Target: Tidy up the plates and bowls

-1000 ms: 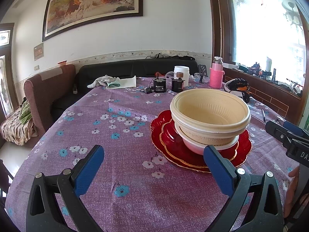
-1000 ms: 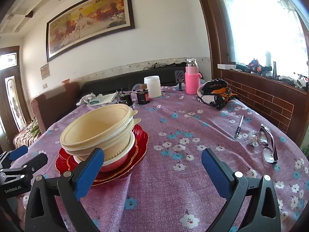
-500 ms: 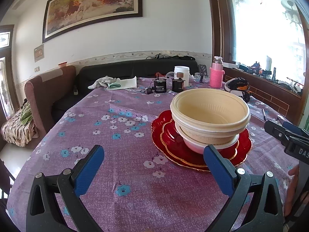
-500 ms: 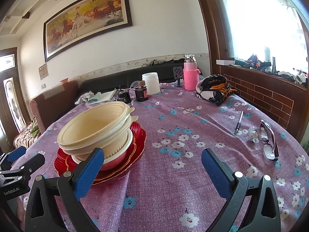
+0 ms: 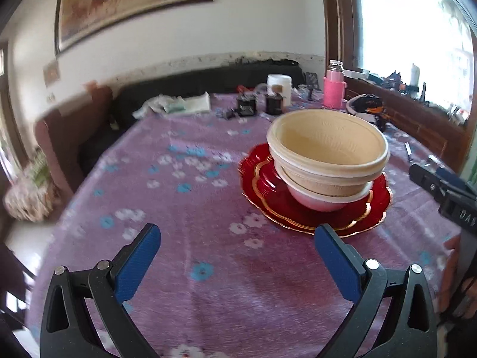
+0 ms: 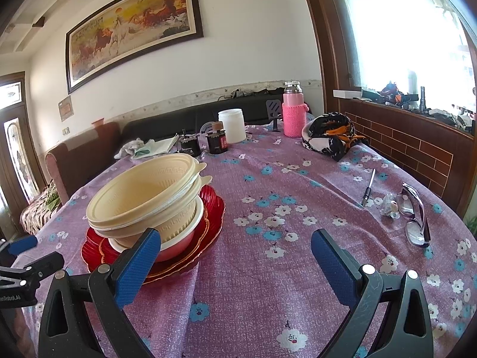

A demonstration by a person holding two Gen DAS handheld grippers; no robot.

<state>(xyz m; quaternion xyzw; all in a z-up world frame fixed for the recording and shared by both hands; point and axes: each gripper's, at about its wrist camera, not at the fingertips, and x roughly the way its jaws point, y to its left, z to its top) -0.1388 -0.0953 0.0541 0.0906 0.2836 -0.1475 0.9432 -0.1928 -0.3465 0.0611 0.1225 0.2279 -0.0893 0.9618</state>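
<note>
Two cream plastic bowls [image 5: 326, 152] sit nested inside a white-and-pink bowl [image 5: 319, 201], all stacked on red scalloped plates [image 5: 304, 217] with gold rims on the purple flowered tablecloth. The stack also shows in the right wrist view [image 6: 143, 191], with the red plates [image 6: 213, 208] under it. My left gripper [image 5: 237, 253] is open and empty, in front and left of the stack. My right gripper [image 6: 235, 253] is open and empty; its left finger overlaps the stack's front edge in view. Its body shows at the left view's right edge [image 5: 441, 185].
At the table's far end stand a white jar [image 6: 232, 125], a pink flask [image 6: 293, 113], two dark jars [image 6: 217, 144], a cloth with papers [image 6: 143, 147] and a black-orange cap [image 6: 331, 135]. A pen [image 6: 368, 191] and glasses [image 6: 413, 214] lie right. Sofa behind.
The left view has tilted down and shifted with motion blur; the left gripper is moving. The right gripper has drawn slightly closer to the stack. The bowls and plates have not moved.
</note>
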